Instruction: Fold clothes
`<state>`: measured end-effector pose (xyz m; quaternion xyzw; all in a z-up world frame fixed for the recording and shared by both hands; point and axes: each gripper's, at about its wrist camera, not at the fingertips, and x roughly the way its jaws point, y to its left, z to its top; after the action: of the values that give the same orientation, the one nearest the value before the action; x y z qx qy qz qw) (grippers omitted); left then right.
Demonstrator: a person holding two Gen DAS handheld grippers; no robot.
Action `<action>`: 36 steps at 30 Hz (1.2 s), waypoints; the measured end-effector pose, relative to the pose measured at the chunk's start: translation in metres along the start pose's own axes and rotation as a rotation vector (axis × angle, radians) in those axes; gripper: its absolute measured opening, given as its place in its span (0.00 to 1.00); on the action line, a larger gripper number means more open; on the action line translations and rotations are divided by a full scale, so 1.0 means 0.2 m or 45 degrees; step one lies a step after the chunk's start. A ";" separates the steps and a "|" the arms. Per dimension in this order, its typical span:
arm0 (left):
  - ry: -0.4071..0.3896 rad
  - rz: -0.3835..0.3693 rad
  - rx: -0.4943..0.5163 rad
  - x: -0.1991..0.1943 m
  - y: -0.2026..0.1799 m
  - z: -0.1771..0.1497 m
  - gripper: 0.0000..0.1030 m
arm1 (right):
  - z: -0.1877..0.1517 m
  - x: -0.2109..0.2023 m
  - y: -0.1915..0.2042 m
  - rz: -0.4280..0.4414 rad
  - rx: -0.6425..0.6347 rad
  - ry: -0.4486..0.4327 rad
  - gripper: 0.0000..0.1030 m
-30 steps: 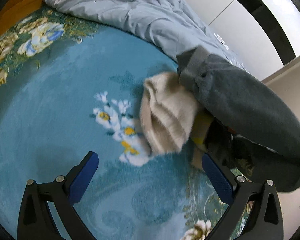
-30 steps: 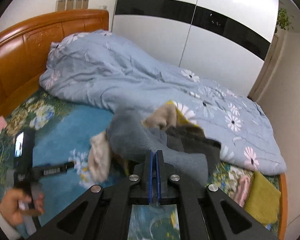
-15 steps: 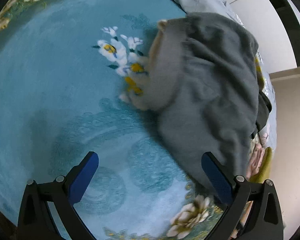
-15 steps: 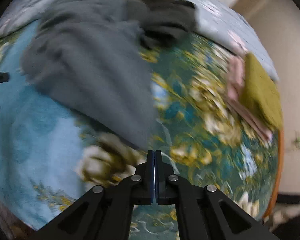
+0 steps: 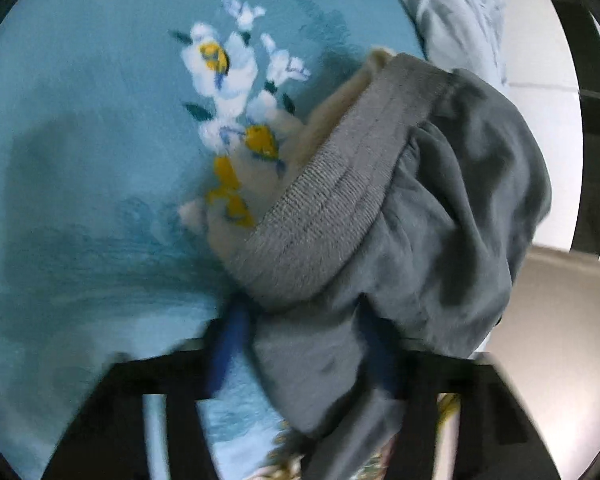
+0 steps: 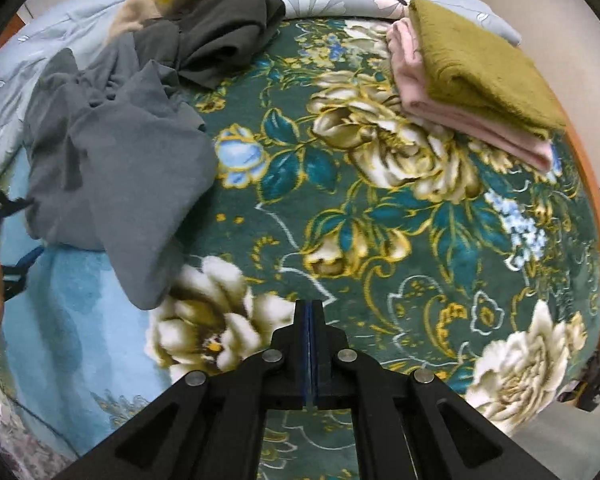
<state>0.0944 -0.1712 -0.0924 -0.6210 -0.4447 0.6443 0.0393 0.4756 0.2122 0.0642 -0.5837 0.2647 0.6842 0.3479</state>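
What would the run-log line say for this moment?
left gripper: closing around grey garment hem | right gripper: shut, empty | folded olive and pink stack: on floral blanket

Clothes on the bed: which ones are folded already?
The olive green towel and the pink cloth under it, stacked neatly at the bed's far right. The grey sweatshirt and dark garment lie crumpled.
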 end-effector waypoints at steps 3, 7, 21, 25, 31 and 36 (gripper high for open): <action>-0.050 -0.007 -0.044 -0.04 0.01 0.01 0.17 | 0.00 0.01 0.01 0.028 -0.005 0.000 0.01; -0.220 0.013 -0.054 -0.30 0.11 0.03 0.11 | 0.01 0.03 0.00 0.104 0.040 0.008 0.02; -0.606 0.458 -0.297 -1.26 0.79 0.22 0.07 | 0.26 0.23 0.46 0.507 -0.032 0.010 0.33; -0.589 0.445 -0.302 -1.25 0.82 0.24 0.07 | 0.45 0.36 0.55 0.566 0.095 0.029 0.38; -0.567 0.438 -0.308 -1.20 0.79 0.22 0.07 | 0.67 0.51 0.69 0.607 0.185 0.084 0.38; -0.548 0.427 -0.289 -1.21 0.77 0.21 0.07 | 0.75 0.52 0.78 0.610 0.210 0.137 0.09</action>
<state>0.1918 -0.4323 -0.0096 -0.5353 -0.4034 0.7047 -0.2326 0.2528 0.2478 -0.0190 -0.5096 0.4684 0.6912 0.2077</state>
